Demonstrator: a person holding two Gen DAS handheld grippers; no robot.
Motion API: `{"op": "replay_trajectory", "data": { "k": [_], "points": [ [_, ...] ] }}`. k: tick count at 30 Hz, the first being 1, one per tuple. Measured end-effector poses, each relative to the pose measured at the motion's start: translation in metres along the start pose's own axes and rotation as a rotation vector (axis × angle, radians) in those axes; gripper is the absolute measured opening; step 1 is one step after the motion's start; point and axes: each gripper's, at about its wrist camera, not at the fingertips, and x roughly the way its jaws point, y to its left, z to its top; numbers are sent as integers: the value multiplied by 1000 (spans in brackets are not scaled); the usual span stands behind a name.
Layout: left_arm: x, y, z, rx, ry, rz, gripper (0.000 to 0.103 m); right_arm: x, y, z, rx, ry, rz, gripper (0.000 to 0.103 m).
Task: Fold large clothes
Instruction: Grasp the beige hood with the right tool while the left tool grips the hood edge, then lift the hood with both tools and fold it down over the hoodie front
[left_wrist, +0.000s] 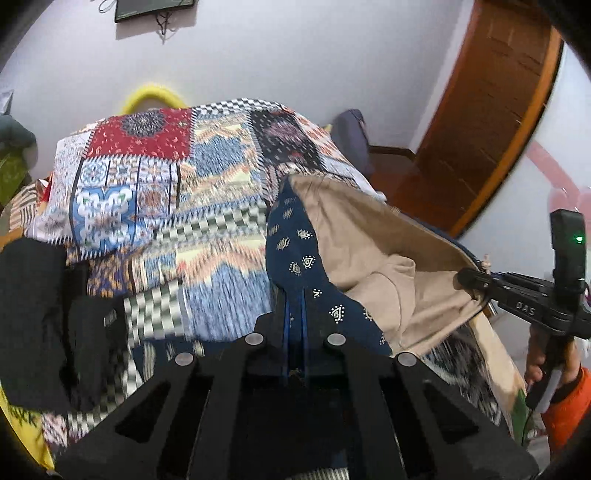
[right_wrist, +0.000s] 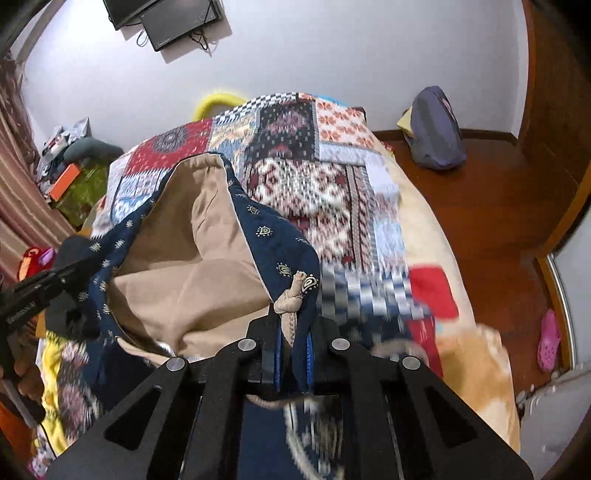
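Both grippers pinched closed on the navy printed garment (left_wrist: 295, 236), beige smooth lining showing. Left gripper (left_wrist: 294, 295) clamps a navy edge; right gripper (right_wrist: 291, 325) clamps the edge at a knotted beige cord (right_wrist: 291, 299). Garment hangs lifted over the patchwork quilt (left_wrist: 155, 177), near the bed's near edge.

The left gripper (left_wrist: 294, 295) pinches the navy garment (left_wrist: 295, 236), its tan lining (left_wrist: 369, 236) spread rightward to the right gripper (left_wrist: 466, 277), which grips its other edge. A patchwork quilt (left_wrist: 166, 177) covers the bed behind.
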Motion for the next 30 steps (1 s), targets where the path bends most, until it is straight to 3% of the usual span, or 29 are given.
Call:
{"op": "replay_trajectory", "data": {
  "k": [9, 14, 16, 18, 19, 21, 23, 26, 30],
  "points": [
    [-12, -20, -88, 86, 52, 89, 4, 5, -1, -81, -35, 99, -39, 9],
    [3, -9, -113, 25, 117, 105, 6, 13, 4, -97, -50, 148, -98, 14],
    [3, -6, -115, 13, 122, 109, 12, 10, 8, -96, -63, 150, -116, 15],
    [0, -5, -113, -1, 125, 120, 30, 5, 12, -93, -70, 154, -126, 18],
    [-3, -5, -111, -6, 113, 122, 33, 2, 15, -90, -74, 152, -124, 20],
    [-15, -8, -106, 2, 58, 124, 48, -5, 19, -83, -83, 134, -117, 24],
    [-25, -15, -96, 42, 9, 150, 58, -12, 23, -76, -89, 103, -121, 40],
    [-31, -27, -79, 116, -47, 189, 59, -19, 29, -59, -86, 35, -106, 50],
    [-23, -34, -55, 162, -68, 196, 63, -9, 36, -39, -76, 24, -68, 50]
  ]
}}
